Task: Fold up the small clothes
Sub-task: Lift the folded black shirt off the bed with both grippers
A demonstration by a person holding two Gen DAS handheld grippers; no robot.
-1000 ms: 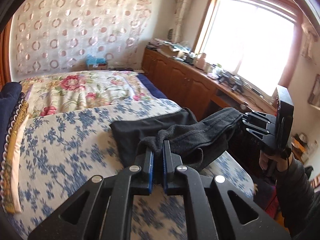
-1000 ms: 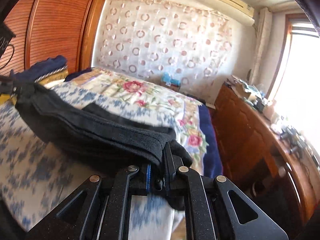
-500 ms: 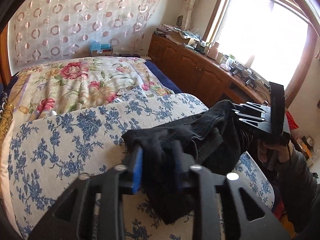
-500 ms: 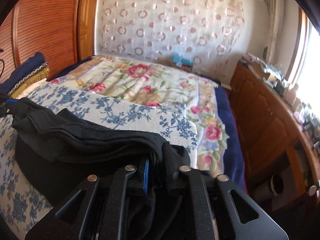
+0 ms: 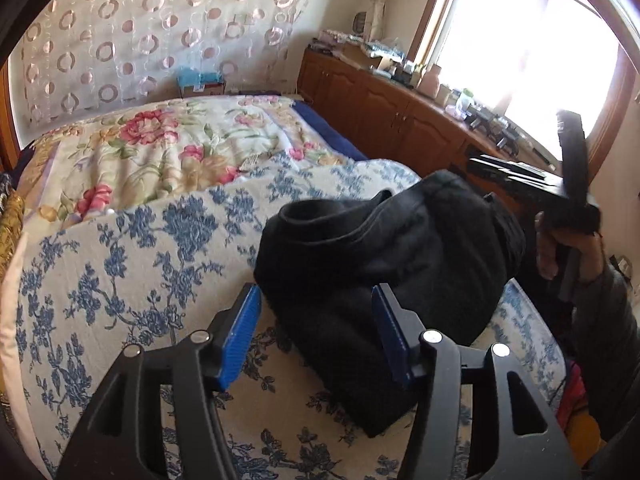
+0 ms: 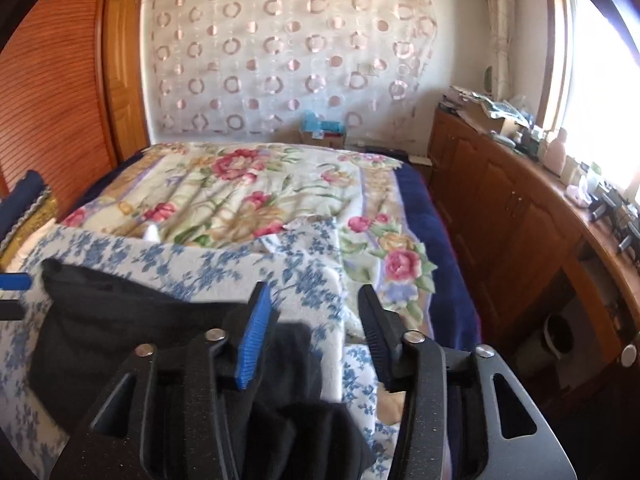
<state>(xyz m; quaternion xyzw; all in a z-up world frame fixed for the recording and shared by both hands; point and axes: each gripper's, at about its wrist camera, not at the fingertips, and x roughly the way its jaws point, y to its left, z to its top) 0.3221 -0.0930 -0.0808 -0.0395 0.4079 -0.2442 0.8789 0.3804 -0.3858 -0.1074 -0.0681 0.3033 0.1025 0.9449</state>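
A black garment [image 5: 384, 264] lies bunched and folded over on the blue-flowered white cover [image 5: 120, 280] at the near end of the bed. My left gripper [image 5: 316, 312] is open, its blue pads apart, just in front of the garment's near edge. My right gripper [image 6: 310, 304] is open too, above the garment [image 6: 120, 332], part of which hangs under its fingers. In the left wrist view the right gripper [image 5: 520, 176] sits at the garment's far right, held by a hand.
A rose-patterned blanket [image 6: 248, 192] covers the far half of the bed. A wooden cabinet [image 6: 520, 216] with clutter on top runs along the right under the window. A wooden wardrobe [image 6: 52, 92] stands left. Folded bedding [image 6: 24, 208] lies at the left edge.
Both grippers were shut on the black garment and held it up between them. They have opened and let it drop onto the cover, where it lies bunched.
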